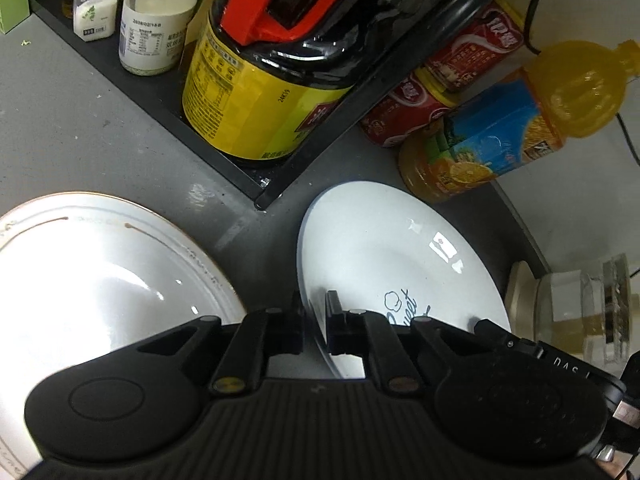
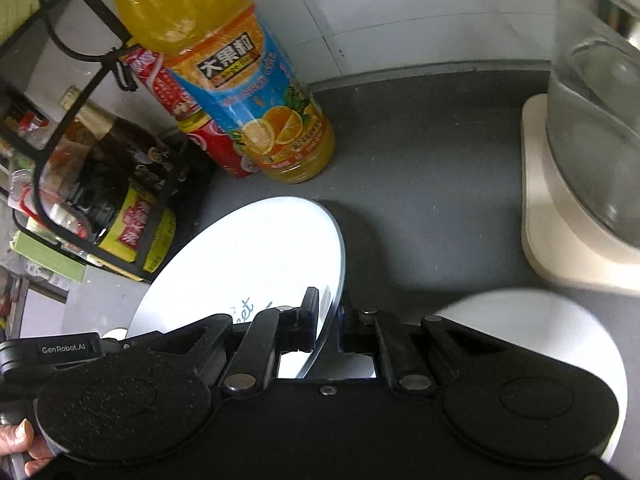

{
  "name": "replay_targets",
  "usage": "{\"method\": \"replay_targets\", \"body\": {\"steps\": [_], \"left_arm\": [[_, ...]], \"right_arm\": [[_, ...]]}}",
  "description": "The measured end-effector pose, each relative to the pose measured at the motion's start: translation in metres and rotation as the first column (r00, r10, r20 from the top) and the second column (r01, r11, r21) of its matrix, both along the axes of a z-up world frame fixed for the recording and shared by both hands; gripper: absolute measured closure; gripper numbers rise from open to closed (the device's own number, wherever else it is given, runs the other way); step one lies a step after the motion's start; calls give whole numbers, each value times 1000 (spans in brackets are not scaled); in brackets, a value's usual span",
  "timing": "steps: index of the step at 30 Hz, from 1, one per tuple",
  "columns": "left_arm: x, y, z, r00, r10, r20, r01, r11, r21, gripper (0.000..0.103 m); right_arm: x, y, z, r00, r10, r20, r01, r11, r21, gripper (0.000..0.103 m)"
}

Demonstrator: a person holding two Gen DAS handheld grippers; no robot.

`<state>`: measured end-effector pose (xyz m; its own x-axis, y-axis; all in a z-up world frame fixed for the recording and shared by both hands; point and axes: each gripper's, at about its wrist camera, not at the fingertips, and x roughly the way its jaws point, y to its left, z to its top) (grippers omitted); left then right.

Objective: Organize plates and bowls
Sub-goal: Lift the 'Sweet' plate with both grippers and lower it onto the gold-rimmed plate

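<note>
A small white plate (image 1: 392, 248) with dark blue lettering is held by both grippers at once. In the left wrist view my left gripper (image 1: 316, 312) is shut on its left rim. In the right wrist view my right gripper (image 2: 329, 310) is shut on the right rim of the same plate (image 2: 248, 252), which tilts above the grey counter and casts a shadow. A larger white plate with a gold rim (image 1: 100, 272) lies flat to the left. A blurred white round dish (image 2: 540, 320) shows behind my right gripper's body.
A black wire rack (image 1: 224, 168) holds a yellow-labelled soy sauce jug (image 1: 256, 92) and seasoning bottles (image 1: 156, 24). Red cans (image 1: 404, 112) and an orange juice bottle (image 2: 248, 92) stand behind the plate. A glass kettle on a cream base (image 2: 560, 208) is at the right.
</note>
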<state>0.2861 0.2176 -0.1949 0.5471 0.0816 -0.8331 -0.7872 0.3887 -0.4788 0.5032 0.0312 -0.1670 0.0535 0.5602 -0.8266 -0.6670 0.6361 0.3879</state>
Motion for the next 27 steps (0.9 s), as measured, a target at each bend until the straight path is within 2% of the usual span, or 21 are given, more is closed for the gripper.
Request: {"method": "replay_targets", "body": {"steps": [13,27], "left_arm": [[-69,-5,30,990,-131,46,130,991,31,95],[-138,2,28,987,-158,16,158,987,37,95]], "right_arm": [[-73,-28,31,999,-27,22,25,998,57,92],[-141,-28,22,999,-36,10,35,996,82,92]]}}
